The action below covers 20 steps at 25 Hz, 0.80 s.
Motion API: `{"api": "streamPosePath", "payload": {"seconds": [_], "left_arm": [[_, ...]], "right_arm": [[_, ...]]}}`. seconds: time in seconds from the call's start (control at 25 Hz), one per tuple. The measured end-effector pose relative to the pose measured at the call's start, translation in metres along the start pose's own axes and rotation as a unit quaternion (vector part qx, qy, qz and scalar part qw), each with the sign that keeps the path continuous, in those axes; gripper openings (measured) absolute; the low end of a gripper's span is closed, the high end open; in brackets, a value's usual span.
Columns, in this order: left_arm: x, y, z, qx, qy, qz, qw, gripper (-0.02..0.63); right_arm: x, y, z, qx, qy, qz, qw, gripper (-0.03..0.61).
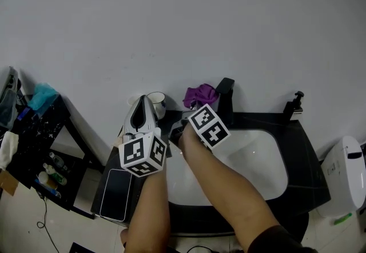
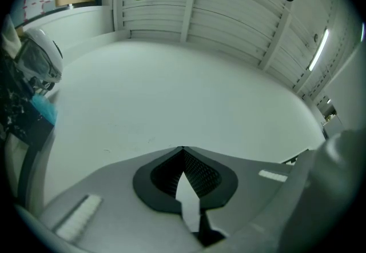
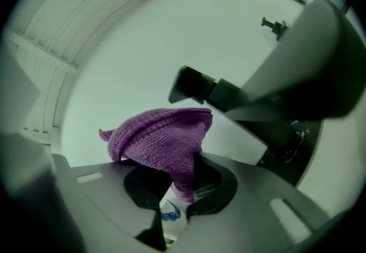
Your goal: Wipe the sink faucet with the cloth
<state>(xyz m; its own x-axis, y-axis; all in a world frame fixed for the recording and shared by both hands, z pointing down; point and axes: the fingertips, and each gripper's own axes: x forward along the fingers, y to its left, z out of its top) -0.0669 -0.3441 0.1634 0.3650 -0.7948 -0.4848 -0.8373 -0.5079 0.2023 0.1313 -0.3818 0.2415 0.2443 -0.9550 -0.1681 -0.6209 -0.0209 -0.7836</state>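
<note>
A black faucet (image 1: 225, 96) stands at the back of the white sink (image 1: 260, 157). My right gripper (image 1: 195, 108) is shut on a purple knitted cloth (image 1: 200, 95) and holds it just left of the faucet. In the right gripper view the cloth (image 3: 160, 143) bunches above the jaws, below the faucet's spout (image 3: 194, 86); whether the two touch cannot be told. My left gripper (image 1: 142, 101) hovers over the counter's left end, pointing at the wall. Its jaws are shut with nothing between them (image 2: 183, 157).
A white cup (image 1: 156, 102) stands on the black counter (image 1: 306, 155) behind the left gripper, and a dark flat device (image 1: 116, 193) lies at the counter's left front. A soap pump (image 1: 294, 104) sits at the back right. A cluttered shelf (image 1: 34, 137) stands to the left and a white bin (image 1: 343, 175) to the right.
</note>
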Motion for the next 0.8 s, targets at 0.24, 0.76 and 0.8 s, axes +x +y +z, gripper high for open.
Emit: {"api": "streamPosePath", "payload": {"seconds": [0.24, 0.76, 0.8], "left_arm": [[0.002, -0.007, -0.007, 0.022, 0.019, -0.011, 0.9995, 0.017], [0.002, -0.003, -0.019, 0.053, 0.044, -0.005, 0.9976, 0.017], [0.003, -0.002, -0.019, 0.054, 0.045, -0.005, 0.9975, 0.017]], "right_arm": [[-0.017, -0.064, -0.033, 0.024, 0.031, -0.061, 0.997, 0.055], [-0.048, -0.025, -0.05, -0.121, 0.123, 0.06, 0.983, 0.057], [-0.058, -0.008, -0.05, -0.174, 0.132, 0.101, 0.971, 0.057]]}}
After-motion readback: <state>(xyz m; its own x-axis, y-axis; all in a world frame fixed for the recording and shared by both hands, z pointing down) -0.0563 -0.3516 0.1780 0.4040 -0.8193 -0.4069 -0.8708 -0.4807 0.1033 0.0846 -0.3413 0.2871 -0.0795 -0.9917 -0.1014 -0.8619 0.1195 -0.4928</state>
